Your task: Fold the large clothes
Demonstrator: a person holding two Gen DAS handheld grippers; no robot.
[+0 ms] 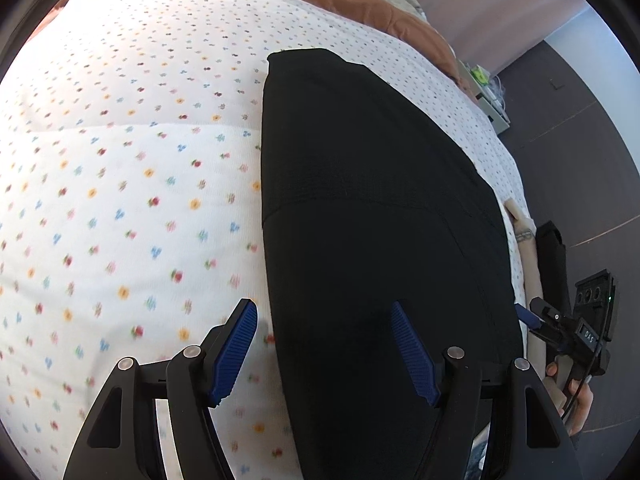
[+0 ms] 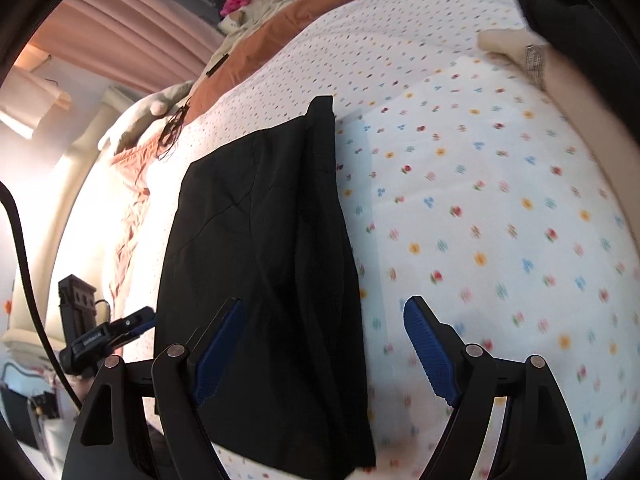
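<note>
Black garment lying on the flowered bed, folded already into a long narrow strip, far end toward the brown blanket. Left claw with jaws apart, empty, above the strip's near left edge; right claw also apart, empty, over the near right edge. Next, probably a fold across the length: better to pinch both near corners at equal height, catching all layers, then carry them level toward the far end. Risk: upper layers sliding, a crooked fold. Good to keep the edges lined up and press the crease flat after.
</note>
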